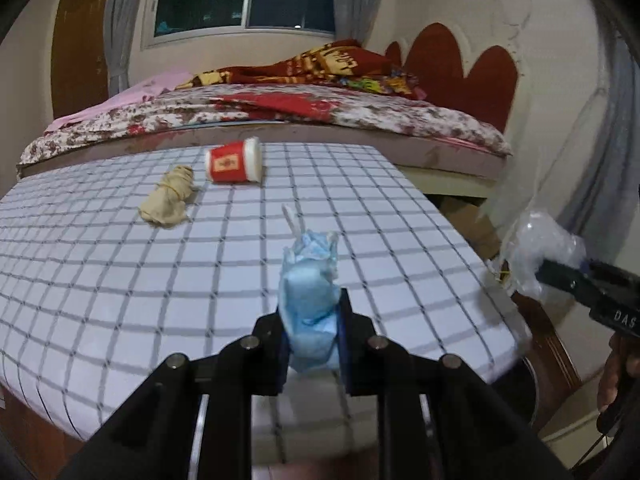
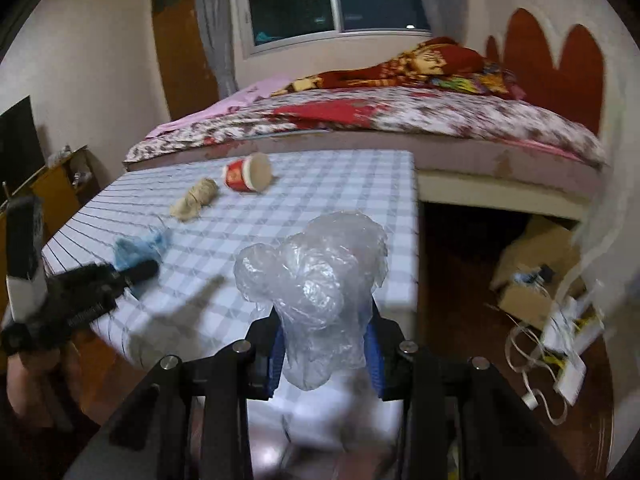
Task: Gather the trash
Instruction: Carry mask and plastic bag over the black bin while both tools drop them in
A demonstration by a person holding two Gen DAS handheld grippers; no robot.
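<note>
My left gripper (image 1: 312, 320) is shut on a crumpled blue face mask (image 1: 310, 292) and holds it above the checked table (image 1: 120, 280). My right gripper (image 2: 324, 340) is shut on a wad of clear plastic wrap (image 2: 316, 276), held near the table's right front corner. In the left wrist view the plastic wad (image 1: 540, 248) and right gripper (image 1: 560, 272) show off the table's right edge. In the right wrist view the left gripper (image 2: 140, 270) and mask (image 2: 132, 252) show at the left. A red paper cup (image 1: 232, 165) lies on its side and a beige wad (image 1: 170, 196) lies beside it, at the table's far side.
A bed (image 1: 280, 112) with floral sheets stands right behind the table. Cardboard boxes (image 2: 536, 264) and white cables (image 2: 532, 360) lie on the floor to the right. A wooden cabinet (image 2: 52, 192) stands at the left.
</note>
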